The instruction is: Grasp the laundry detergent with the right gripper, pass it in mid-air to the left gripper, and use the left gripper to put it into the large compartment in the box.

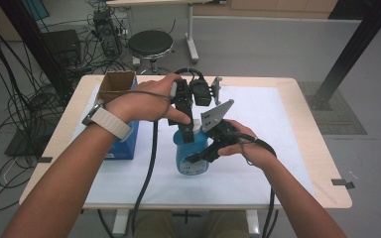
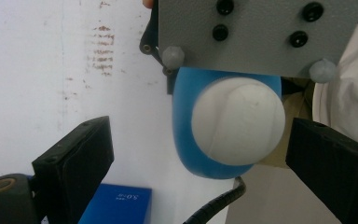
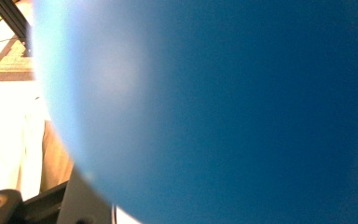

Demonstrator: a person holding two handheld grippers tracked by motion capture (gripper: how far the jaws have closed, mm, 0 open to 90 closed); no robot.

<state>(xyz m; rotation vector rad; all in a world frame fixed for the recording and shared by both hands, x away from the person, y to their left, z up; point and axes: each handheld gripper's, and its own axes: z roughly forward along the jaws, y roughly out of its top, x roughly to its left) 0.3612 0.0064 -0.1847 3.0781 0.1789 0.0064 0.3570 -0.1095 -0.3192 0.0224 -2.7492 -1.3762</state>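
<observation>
While the blue bottle [image 1: 192, 156] stood upright just right of the blue box [image 1: 124, 144], the right gripper [image 1: 203, 154] clamped its body; the left gripper [image 1: 186, 130] hung above its white cap [image 2: 237, 121], jaws wide, not touching.

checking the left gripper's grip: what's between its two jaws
In the left gripper view, the blue bottle's white cap sits between the open jaws, untouched.

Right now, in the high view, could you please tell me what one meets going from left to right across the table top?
Cardboard box → left gripper over the white cap → blue bottle → right gripper, shut on the blue bottle → bare edge of the table.
</observation>
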